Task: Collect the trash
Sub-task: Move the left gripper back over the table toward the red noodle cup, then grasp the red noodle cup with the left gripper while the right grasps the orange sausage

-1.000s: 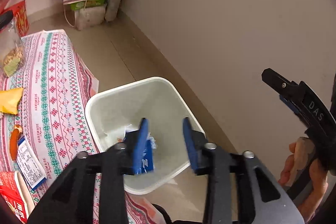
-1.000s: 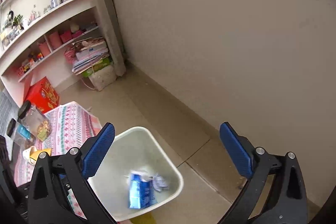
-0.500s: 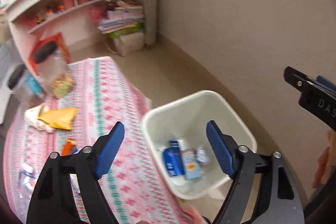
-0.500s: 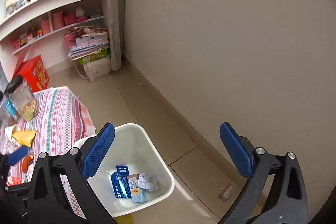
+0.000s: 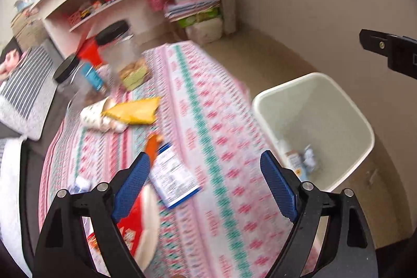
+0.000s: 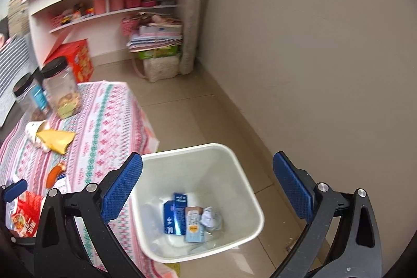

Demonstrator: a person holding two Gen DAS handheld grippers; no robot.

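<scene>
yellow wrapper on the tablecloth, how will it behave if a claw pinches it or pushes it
The yellow wrapper lies flat and thin, so it is probably light and floppy, likely sagging when lifted by one edge. Its surface looks smooth, so it may slip between pads. Pushed, it would probably slide or crumple on the tablecloth rather than roll, and may nudge the patterned paper cup against it.

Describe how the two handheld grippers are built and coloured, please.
Both the left gripper and the right gripper have black angular frames with silver rivets at the joints. Each finger ends in a flat blue pad with a fine cross-hatched texture. No cables or sleeves show.
</scene>
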